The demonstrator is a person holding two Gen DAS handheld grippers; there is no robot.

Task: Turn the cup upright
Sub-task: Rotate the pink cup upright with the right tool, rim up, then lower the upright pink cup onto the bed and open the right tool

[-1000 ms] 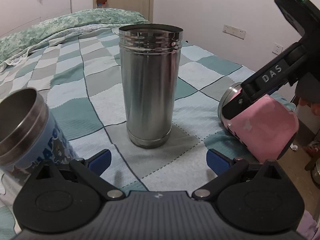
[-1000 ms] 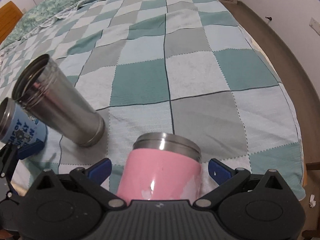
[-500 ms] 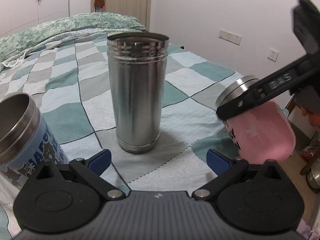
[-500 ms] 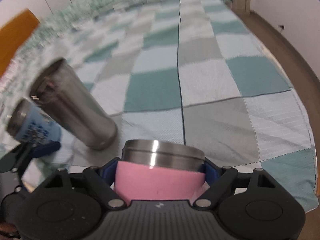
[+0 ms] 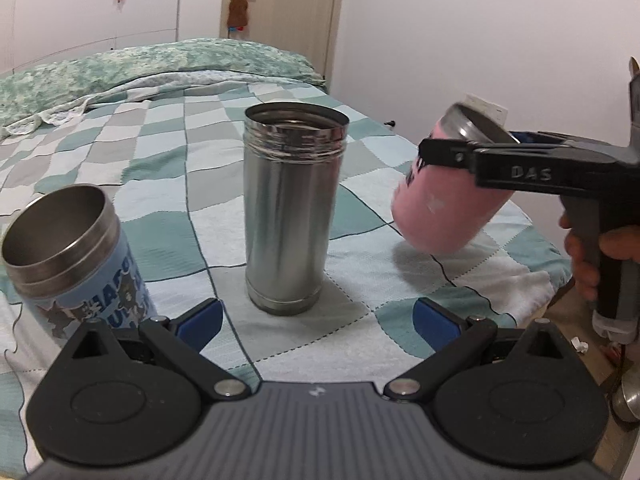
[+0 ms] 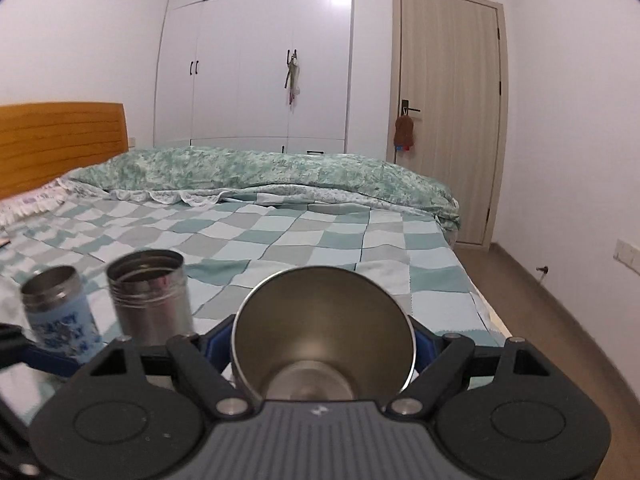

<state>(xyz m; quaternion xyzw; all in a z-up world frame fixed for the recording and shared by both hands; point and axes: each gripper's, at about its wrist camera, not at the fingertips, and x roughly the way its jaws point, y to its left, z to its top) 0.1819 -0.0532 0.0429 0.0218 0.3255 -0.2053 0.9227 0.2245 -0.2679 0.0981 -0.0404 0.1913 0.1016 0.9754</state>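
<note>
The right gripper (image 6: 323,344) was clamped on the pink steel-rimmed cup (image 5: 448,196), which hung tilted in the air above the checked teal-and-grey bed cover (image 5: 168,168), its mouth raised and its base lowest, clear of the cloth. The cup sat between the blue pads (image 6: 424,346), its open steel mouth (image 6: 323,332) facing the right wrist camera. The left gripper (image 5: 316,316) stood wide apart, holding nothing, just before the tall upright steel tumbler (image 5: 294,216). A blue printed cup (image 5: 72,256) stood to its left.
</note>
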